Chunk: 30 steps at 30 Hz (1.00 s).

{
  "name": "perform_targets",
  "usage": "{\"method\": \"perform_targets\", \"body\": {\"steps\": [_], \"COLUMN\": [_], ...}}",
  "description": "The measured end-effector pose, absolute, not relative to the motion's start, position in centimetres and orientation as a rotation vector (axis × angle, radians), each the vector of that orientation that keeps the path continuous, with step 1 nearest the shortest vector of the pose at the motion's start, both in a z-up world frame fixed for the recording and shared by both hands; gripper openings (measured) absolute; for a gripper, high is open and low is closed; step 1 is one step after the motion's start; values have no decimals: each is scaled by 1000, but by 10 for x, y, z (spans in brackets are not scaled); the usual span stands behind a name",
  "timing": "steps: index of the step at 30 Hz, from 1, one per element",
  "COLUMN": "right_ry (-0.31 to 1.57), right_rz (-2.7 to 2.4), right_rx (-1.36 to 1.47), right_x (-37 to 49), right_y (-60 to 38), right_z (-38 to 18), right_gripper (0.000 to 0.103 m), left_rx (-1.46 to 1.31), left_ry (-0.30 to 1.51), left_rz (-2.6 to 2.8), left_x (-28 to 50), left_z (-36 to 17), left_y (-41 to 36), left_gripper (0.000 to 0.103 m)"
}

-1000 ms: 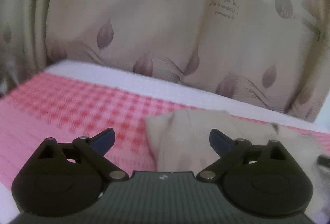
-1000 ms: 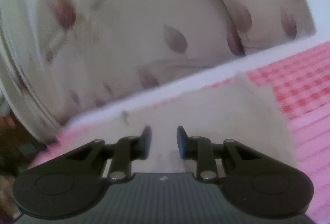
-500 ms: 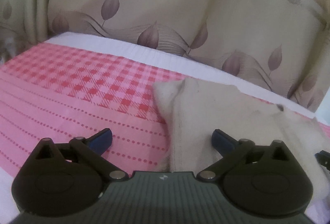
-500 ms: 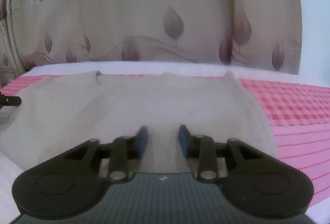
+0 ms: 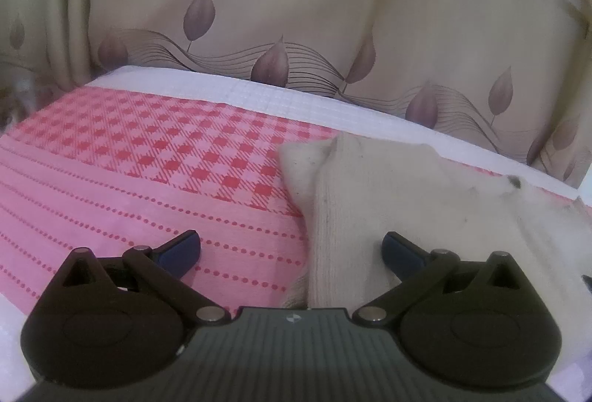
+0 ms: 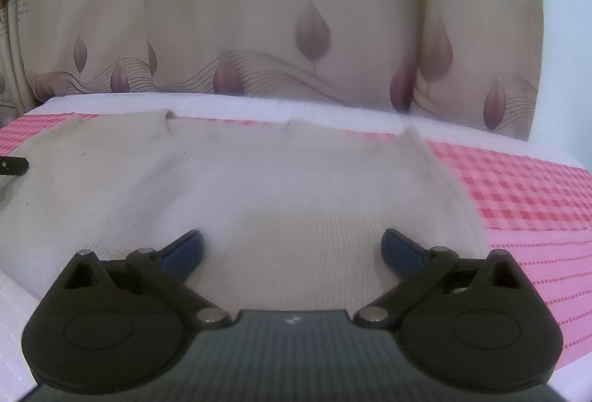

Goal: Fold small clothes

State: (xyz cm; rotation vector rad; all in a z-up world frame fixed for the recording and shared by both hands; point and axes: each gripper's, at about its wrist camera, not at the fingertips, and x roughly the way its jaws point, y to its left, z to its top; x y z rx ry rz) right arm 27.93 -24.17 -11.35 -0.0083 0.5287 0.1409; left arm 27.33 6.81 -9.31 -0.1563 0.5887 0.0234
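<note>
Ribbed cream knit garment (image 6: 259,187) flat on checked cloth (image 5: 148,157).

Left gripper (image 5: 291,250) sits low and level, jaws spread wide, blue fingertips (image 5: 180,251) far apart with nothing between them. Both linkage arms are splayed outward from the dark ribbed body. Right gripper (image 6: 292,251) shows the same picture: jaws wide, blue fingertips (image 6: 403,251) well apart, nothing pinched. A dark tip at the far left edge of the right wrist view may be the other gripper.
</note>
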Motion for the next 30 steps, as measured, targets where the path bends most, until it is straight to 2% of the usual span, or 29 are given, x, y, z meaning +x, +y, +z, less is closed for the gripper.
{"method": "perform_targets", "body": {"steps": [30], "right_ry": [541], "right_rz": [117], "right_rx": [-43], "right_x": [280], "right_y": [-237], "right_z": [-113], "right_gripper": [103], "left_rx": [-319], "left_ry": [569], "left_rz": [-95], "left_x": [272], "left_z": [-93], "left_y": [84], "left_gripper": [102]}}
